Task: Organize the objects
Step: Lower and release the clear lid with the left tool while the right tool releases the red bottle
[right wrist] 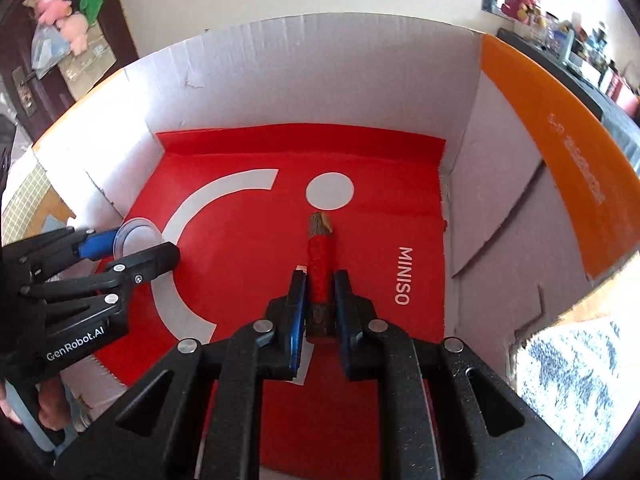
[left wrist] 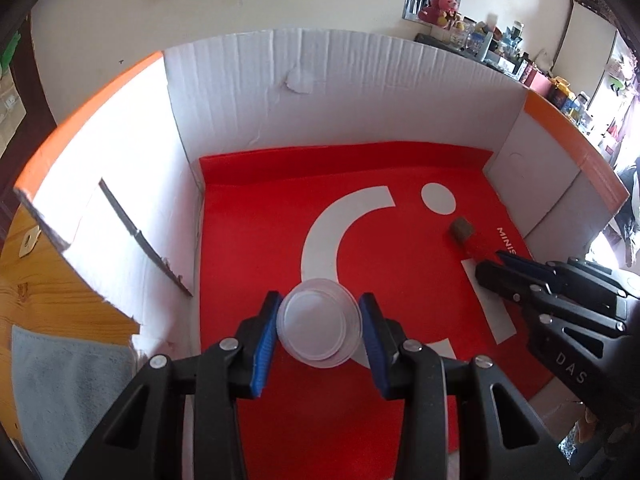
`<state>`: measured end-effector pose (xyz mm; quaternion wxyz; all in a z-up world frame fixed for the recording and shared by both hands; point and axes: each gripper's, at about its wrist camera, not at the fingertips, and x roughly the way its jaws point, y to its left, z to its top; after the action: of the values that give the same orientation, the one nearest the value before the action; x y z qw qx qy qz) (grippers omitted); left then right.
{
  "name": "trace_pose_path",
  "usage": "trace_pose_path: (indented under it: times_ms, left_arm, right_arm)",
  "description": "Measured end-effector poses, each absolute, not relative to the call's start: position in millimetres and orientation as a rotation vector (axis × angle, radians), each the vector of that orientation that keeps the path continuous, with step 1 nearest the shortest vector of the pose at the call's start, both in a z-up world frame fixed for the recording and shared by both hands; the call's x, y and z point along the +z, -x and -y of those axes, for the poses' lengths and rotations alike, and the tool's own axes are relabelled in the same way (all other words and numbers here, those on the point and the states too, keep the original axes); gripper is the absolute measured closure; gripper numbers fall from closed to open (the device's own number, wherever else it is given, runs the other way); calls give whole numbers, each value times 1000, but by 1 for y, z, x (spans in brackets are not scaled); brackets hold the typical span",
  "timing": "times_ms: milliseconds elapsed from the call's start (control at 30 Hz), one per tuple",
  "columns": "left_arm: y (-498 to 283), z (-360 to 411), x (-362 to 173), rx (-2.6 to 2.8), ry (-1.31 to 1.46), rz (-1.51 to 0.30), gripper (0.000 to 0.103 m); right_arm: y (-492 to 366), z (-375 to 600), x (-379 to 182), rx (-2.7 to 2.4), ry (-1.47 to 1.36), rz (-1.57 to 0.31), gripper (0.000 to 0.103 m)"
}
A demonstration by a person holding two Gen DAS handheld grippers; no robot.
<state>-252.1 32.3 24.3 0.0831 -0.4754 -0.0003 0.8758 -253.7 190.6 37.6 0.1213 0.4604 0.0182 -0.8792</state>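
Observation:
Both grippers reach into a white cardboard box (left wrist: 248, 92) lined with a red sheet (left wrist: 260, 240). My left gripper (left wrist: 320, 326) is shut on a small clear plastic cup (left wrist: 318, 322), its blue pads pressing both sides; the cup hangs just above the red sheet. The same cup (right wrist: 136, 236) and left gripper (right wrist: 132, 250) show at the left of the right wrist view. My right gripper (right wrist: 320, 284) is shut on a brown stick wrapped in red thread (right wrist: 319, 252), which points away from me. That stick (left wrist: 466, 236) and right gripper (left wrist: 490, 260) appear at the right of the left wrist view.
The box walls (right wrist: 304, 72) rise on all sides, with orange flaps (right wrist: 560, 152) folded outward. A wooden surface (left wrist: 40, 280) and a grey cloth (left wrist: 68, 376) lie outside the box at left. Cluttered shelves (left wrist: 500, 48) and plush toys (right wrist: 68, 20) fill the room behind.

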Motion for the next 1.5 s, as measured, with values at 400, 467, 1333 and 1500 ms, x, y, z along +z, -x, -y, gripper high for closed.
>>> trace_pose_path:
  times_ms: [400,467,1333,1500]
  left_arm:
    - [251,-40,23,2654,1423,6,62]
    - [249,-39,23,2653,1419,13,62]
    - [245,-35,31,2664,1383,27,59]
    - [239,-36,38,2678,1347,19,54]
  right_arm:
    - [266,-192,37,-2530,-1359,-45,90]
    - [266,-192,38,-2532,-1360,-47,90]
    - [266,-187,36,-2550,-1360,-44,89]
    - [264,-188,38,-2551,-1355,-38,89]
